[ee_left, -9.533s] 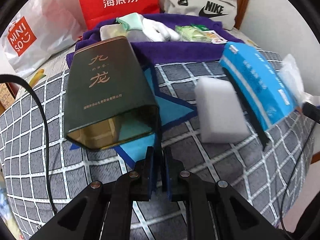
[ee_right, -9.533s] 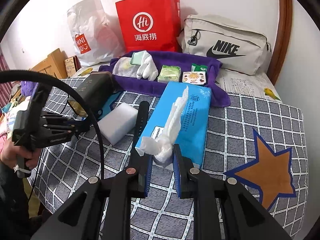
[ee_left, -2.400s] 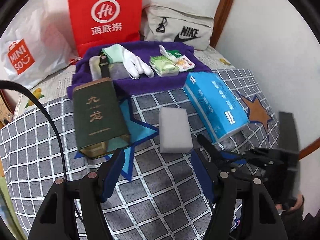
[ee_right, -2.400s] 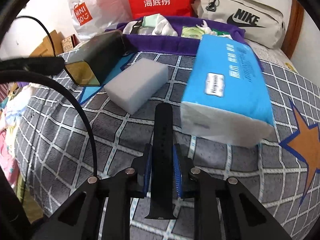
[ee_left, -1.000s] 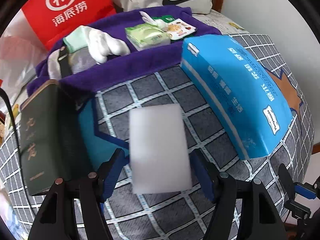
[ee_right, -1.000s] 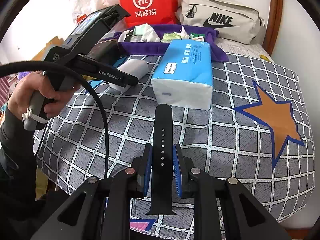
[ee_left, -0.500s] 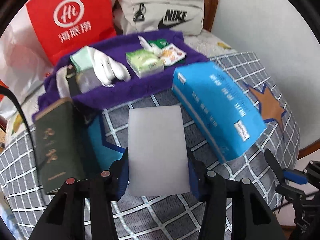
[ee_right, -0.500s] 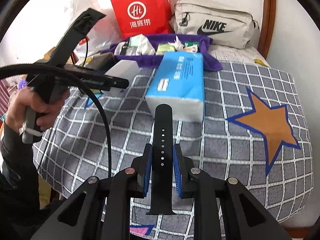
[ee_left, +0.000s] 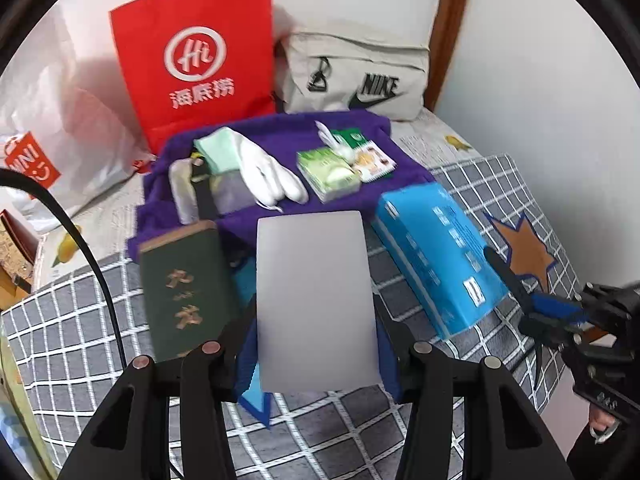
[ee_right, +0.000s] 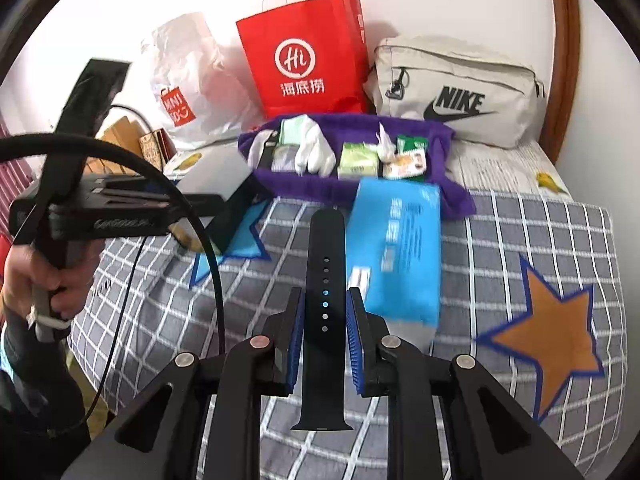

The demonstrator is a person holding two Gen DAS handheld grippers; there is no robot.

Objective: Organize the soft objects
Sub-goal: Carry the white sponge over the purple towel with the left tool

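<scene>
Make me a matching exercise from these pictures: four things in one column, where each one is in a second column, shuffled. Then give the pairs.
Things:
1. white sponge block
2. black watch strap
3. white glove
4. blue tissue pack

Places:
A. lying on the purple towel
B. clamped in the left gripper
C. lying on the checked bedspread
D. clamped in the right gripper

Pairs: 1-B, 2-D, 3-A, 4-C
</scene>
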